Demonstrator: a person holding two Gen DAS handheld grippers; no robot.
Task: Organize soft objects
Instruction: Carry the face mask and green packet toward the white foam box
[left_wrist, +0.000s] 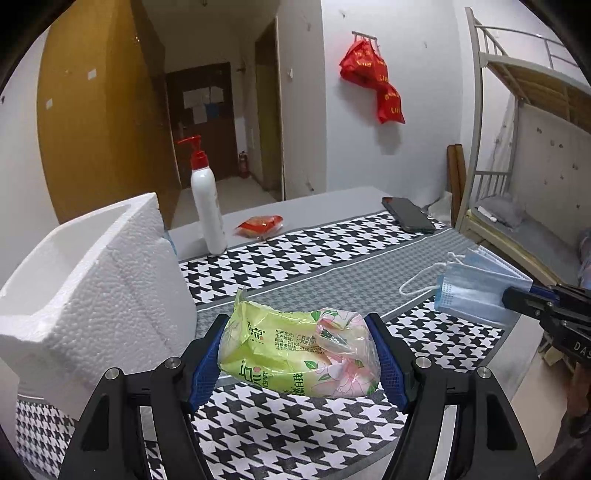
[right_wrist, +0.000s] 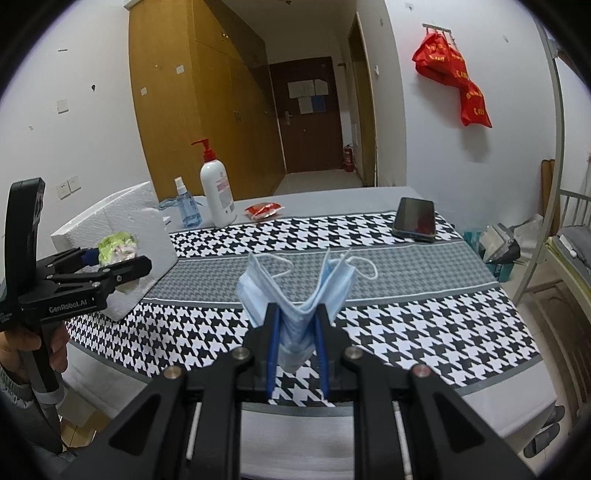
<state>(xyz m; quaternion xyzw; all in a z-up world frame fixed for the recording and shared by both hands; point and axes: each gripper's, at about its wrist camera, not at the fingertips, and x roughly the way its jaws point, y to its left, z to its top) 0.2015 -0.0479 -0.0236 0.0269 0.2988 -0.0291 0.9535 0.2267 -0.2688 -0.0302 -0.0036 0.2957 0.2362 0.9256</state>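
The left gripper (left_wrist: 297, 354) clamps a green tissue pack (left_wrist: 295, 354), its far end hidden, above the houndstooth table (left_wrist: 295, 258) beside a foam box (left_wrist: 92, 280). The right gripper (right_wrist: 297, 325) pinches folded blue masks (right_wrist: 295, 295) above the cloth; a pump bottle (right_wrist: 217, 192) and phone (right_wrist: 415, 218) lie beyond.

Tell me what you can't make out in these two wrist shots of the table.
- Foam box interior: left wrist view, its own front wall hides it.
- Spray bottle: missing from left wrist view, behind the foam box.
- Masks, how many: right wrist view, the stack is folded and bunched.
- Tissue pack print: left wrist view, crumpled wrapper.
- Papers on the far door: too small.
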